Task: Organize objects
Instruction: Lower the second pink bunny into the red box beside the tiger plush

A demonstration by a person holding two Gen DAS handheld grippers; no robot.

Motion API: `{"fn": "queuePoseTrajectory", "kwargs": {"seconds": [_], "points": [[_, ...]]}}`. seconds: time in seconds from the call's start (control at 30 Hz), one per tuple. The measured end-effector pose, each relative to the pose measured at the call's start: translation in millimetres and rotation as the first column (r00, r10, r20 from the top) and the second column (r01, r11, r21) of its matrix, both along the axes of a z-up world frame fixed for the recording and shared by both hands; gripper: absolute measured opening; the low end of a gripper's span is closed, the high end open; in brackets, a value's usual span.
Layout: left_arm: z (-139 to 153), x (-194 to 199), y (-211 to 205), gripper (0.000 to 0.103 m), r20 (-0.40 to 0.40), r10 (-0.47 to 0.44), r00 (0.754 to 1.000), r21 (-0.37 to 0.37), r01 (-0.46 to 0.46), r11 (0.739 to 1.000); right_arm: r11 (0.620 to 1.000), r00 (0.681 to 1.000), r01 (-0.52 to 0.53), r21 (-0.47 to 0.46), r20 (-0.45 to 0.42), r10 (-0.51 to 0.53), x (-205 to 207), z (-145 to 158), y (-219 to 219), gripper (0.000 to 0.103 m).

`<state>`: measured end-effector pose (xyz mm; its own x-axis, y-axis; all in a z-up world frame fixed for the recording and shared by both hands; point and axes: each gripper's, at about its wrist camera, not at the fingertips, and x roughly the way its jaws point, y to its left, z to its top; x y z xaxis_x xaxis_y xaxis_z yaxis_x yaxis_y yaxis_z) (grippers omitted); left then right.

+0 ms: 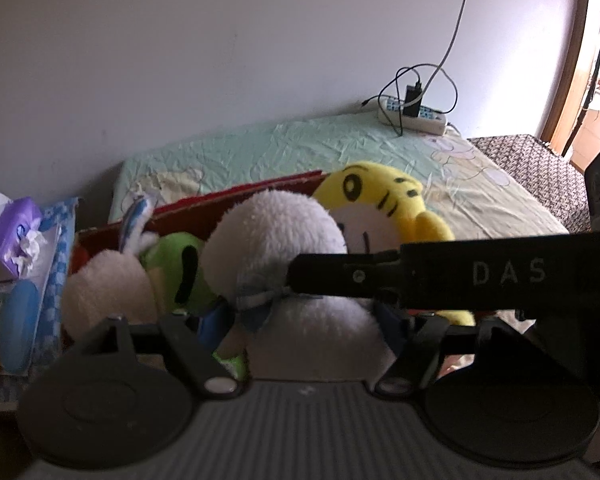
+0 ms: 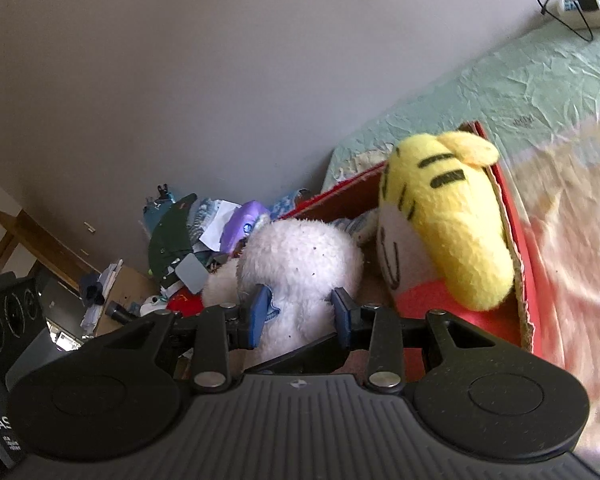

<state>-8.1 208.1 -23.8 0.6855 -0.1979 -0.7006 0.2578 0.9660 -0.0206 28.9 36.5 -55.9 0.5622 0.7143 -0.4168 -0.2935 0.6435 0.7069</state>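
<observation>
1. The right gripper (image 2: 300,314) pinches the white plush toy (image 2: 300,256) at its narrow neck, one blue pad (image 2: 260,312) pressed in on each side, so the toy hangs over the red cardboard box (image 2: 518,240).
2. The left gripper (image 1: 304,320) has its fingers on either side of the same toy's (image 1: 276,236) lower body, but only a little of one blue pad shows and the right tool's black body crosses in front, so whether it is pressing or standing free cannot be told.
3. The box sits on the bed (image 1: 480,184) against the wall. It already holds a yellow tiger toy (image 2: 452,216) leaning on the far right wall, plus a green toy (image 1: 180,264) and another white one (image 1: 104,284) to the left.
4. The step in hand looks like settling the white toy into the gap between them.
5. To do it well, the toy should likely go down upright and bottom first, clear of the tiger's face, with the neck grip kept until the body rests on something, then one claw freed at a time.
6. The soft pile may spring back, so a gentle push down could help.
</observation>
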Motion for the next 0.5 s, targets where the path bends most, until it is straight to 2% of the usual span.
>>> {"fn": "queuePoseTrajectory", "kwargs": {"seconds": [0.23,0.5], "points": [[-15,12,3,0.081,-0.03,0.011,0.999,0.024,-0.01,1.0,0.999,1.0,0.016,-0.028,-0.014,-0.016,5,-11,8,0.039],[-27,21,7,0.08,-0.068,0.026,0.997,0.027,-0.024,0.999,0.996,1.0,-0.003,-0.087,0.003,0.003,8,-11,25,0.041]]}}
